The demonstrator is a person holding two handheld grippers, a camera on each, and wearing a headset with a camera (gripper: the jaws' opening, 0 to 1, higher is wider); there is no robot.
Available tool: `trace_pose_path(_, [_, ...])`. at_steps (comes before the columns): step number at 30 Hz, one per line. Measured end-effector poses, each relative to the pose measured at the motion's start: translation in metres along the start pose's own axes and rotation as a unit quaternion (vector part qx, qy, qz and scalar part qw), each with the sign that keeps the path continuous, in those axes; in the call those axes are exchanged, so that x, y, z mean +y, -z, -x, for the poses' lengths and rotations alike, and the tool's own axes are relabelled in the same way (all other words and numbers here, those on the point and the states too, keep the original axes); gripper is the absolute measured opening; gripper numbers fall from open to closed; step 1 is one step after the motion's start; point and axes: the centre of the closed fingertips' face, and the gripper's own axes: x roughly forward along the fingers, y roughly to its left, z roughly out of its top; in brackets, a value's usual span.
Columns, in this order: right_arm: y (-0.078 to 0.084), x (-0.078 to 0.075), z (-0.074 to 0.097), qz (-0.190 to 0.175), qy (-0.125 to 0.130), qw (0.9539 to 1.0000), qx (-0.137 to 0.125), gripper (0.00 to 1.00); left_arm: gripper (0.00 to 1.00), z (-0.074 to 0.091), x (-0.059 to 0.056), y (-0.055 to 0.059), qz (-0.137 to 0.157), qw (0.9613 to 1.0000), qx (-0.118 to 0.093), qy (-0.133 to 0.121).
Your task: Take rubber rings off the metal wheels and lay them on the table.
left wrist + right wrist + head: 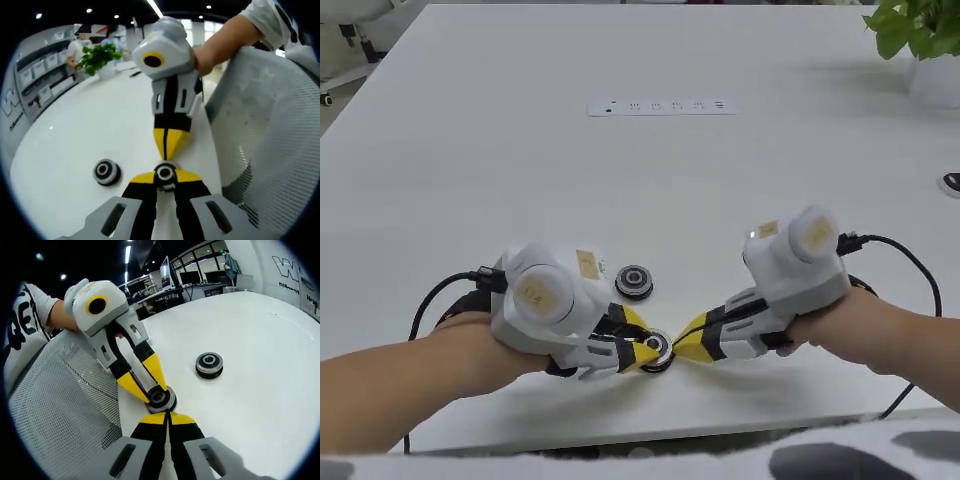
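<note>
white surface, wide and bright. one wheel lies flat on it toward the near edge, dark ring around its rim. further back, a socket strip along the middle. far right corner, a potted plant. second wheel at the near edge, touching or lifted, can't tell.

I work in what looks like an open office: a long white bench, a potted plant, a mesh desk chair, monitors behind, and wall shelves.
</note>
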Motion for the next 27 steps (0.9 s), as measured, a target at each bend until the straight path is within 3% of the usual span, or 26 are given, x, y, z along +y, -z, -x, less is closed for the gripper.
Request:
trace_pose_path(14, [-0.003, -0.001, -0.001, -0.047, -0.003, 0.9988, -0.013, 0.00, 0.13, -0.001, 0.002, 0.001, -0.002, 1.0000, 0.002, -0.002])
trace_pose_path(27, [-0.010, -0.003, 0.001, -0.055, -0.002, 0.9980, -0.029, 0.00, 0.13, 0.000, 0.002, 0.001, -0.001, 1.0000, 0.005, -0.005])
